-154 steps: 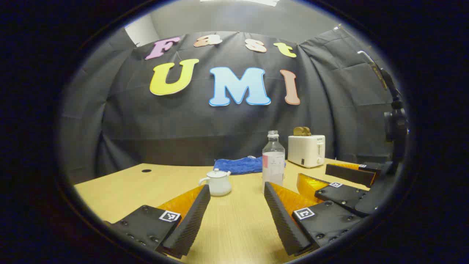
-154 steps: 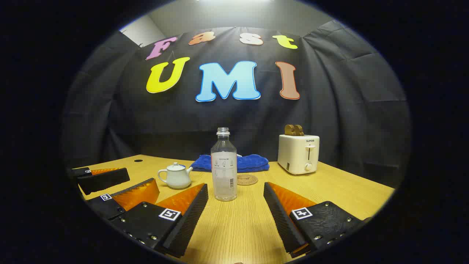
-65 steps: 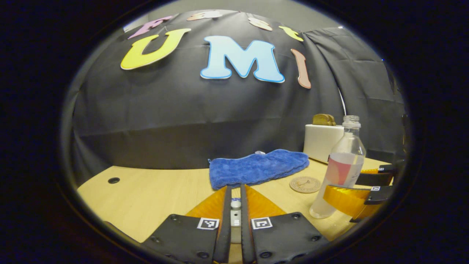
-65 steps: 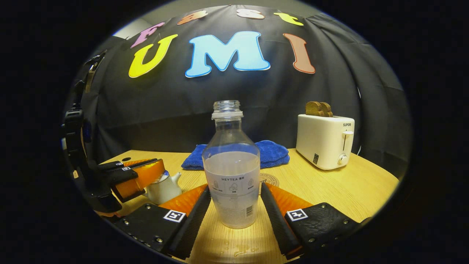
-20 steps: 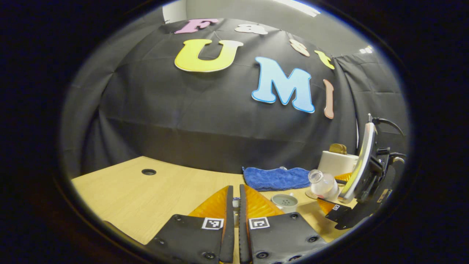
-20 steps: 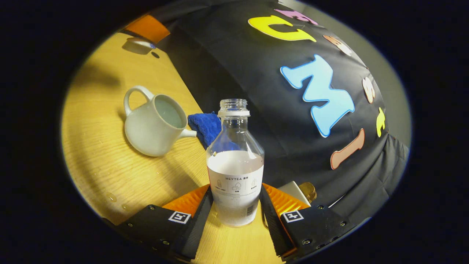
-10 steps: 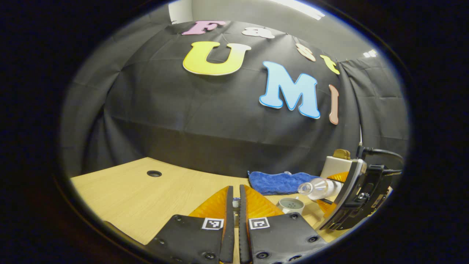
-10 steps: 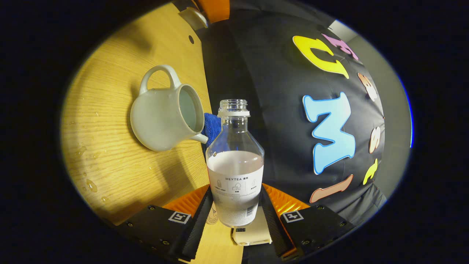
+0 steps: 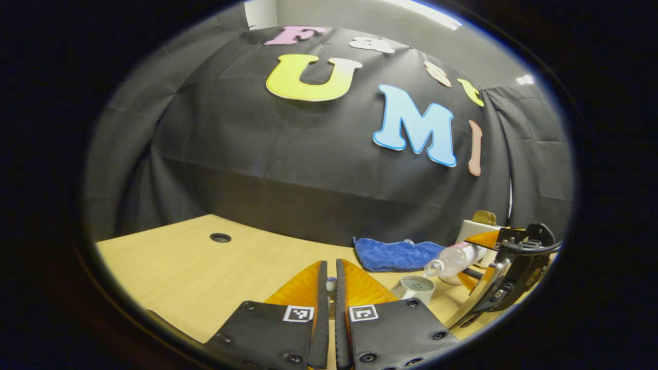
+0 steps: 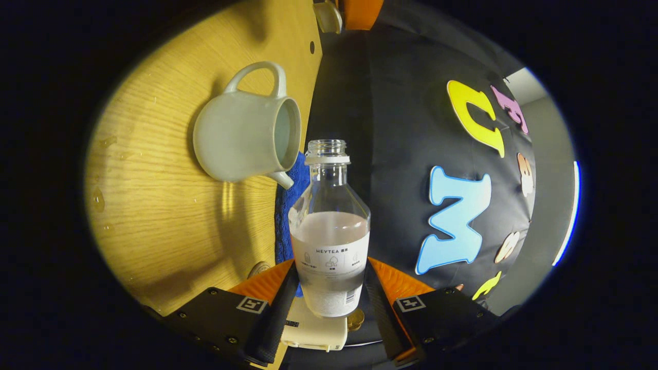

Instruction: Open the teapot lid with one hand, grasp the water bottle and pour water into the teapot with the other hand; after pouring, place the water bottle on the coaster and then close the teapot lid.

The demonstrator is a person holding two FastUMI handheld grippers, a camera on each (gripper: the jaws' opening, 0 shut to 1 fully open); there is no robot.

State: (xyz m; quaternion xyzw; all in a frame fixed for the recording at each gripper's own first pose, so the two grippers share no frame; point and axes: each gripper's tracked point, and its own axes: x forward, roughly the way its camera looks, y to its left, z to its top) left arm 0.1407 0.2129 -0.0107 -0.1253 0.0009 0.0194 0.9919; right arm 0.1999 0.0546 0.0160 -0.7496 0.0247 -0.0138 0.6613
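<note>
Bottle (image 10: 329,226) tipped further toward open teapot (image 10: 247,136) on bench (image 10: 154,216); right gripper (image 10: 329,298) jaws clamped on bottle; left gripper (image 9: 329,303) jaws together on lid (image 9: 331,282)

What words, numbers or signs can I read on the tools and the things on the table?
Left gripper fingers: square black-and-white markers, patterns, no words.
Right gripper fingers: the same kind of markers.
Water bottle label: print, icons and a barcode, too small to read surely.
Teapot, teapot lid: no writing seen.
</note>
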